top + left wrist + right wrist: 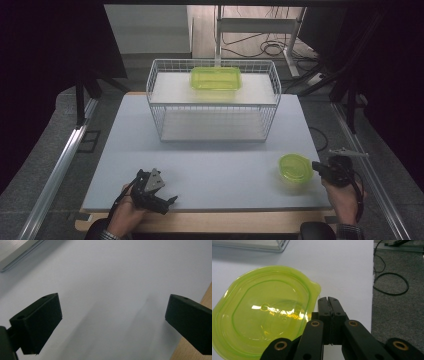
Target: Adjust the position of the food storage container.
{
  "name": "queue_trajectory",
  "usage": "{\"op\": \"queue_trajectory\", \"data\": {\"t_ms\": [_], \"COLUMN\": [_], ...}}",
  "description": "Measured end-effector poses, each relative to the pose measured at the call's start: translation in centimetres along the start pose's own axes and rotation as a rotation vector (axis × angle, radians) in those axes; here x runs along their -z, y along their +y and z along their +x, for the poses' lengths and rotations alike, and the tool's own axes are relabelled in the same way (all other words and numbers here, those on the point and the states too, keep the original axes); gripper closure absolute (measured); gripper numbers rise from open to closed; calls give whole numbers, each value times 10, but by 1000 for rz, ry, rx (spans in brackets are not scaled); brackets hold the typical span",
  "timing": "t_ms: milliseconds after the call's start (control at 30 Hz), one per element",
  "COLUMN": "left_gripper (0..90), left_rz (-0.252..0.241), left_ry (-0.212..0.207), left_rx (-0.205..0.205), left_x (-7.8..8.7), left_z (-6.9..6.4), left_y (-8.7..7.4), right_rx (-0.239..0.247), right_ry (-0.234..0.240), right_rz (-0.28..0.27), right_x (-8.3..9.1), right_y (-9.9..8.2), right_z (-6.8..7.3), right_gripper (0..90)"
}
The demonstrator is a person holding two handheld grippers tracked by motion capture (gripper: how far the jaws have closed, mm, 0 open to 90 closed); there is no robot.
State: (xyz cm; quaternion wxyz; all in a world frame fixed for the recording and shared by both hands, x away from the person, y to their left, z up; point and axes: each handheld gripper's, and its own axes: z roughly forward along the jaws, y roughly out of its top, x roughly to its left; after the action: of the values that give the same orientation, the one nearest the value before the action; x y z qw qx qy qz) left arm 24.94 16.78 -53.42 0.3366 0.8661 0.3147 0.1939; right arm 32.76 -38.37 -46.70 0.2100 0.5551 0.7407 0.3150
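Two hands come in from the near edge of the table, each with a black gripper. On the left, the left gripper rests low at the near edge of the pale blue-grey tabletop, and its grey three-cornered plate points up. Its jaws stand wide apart, and between them is nothing except the bare table surface.

On the right, the right gripper lies close to the table's right edge. Its jaws are pressed fully together, pad against pad, and nothing is between them. The closed tips are just beside the yellow-green lid, at its right rim; I cannot tell if they touch it. This lid is round, translucent plastic, with a small tab on its rim that points toward the gripper, and it lies flat on the near right part of the table.

Farther away, in the middle of the table, stands a white wire basket rack with two levels. On its upper shelf sits a yellow-green rectangular container, well apart from the lid. Beyond the right edge of the table, a black cable lies in a loop on the grey floor.
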Motion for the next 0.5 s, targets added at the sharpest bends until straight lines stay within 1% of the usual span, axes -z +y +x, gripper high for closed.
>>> {"op": "queue_trajectory", "data": {"t_ms": [200,333,433,500], "left_gripper": [7,7,7,7], "left_rz": [2,5,6,6], "left_ry": [1,1,1,1], "left_rx": [0,-3,-4,-3], "left_x": [0,-1,-1,-1], "left_z": [0,-1,0,0], "left_y": [0,0,0,0], "right_rx": [-1,3,8,11], "right_ry": [13,33,56,61], "right_rz": [13,22,30,34], "right_x": [-3,-7,-10,-11], "right_y": [0,1,1,2], "right_z": [5,12,21,23], "right_gripper": [888,887,887,887]}}
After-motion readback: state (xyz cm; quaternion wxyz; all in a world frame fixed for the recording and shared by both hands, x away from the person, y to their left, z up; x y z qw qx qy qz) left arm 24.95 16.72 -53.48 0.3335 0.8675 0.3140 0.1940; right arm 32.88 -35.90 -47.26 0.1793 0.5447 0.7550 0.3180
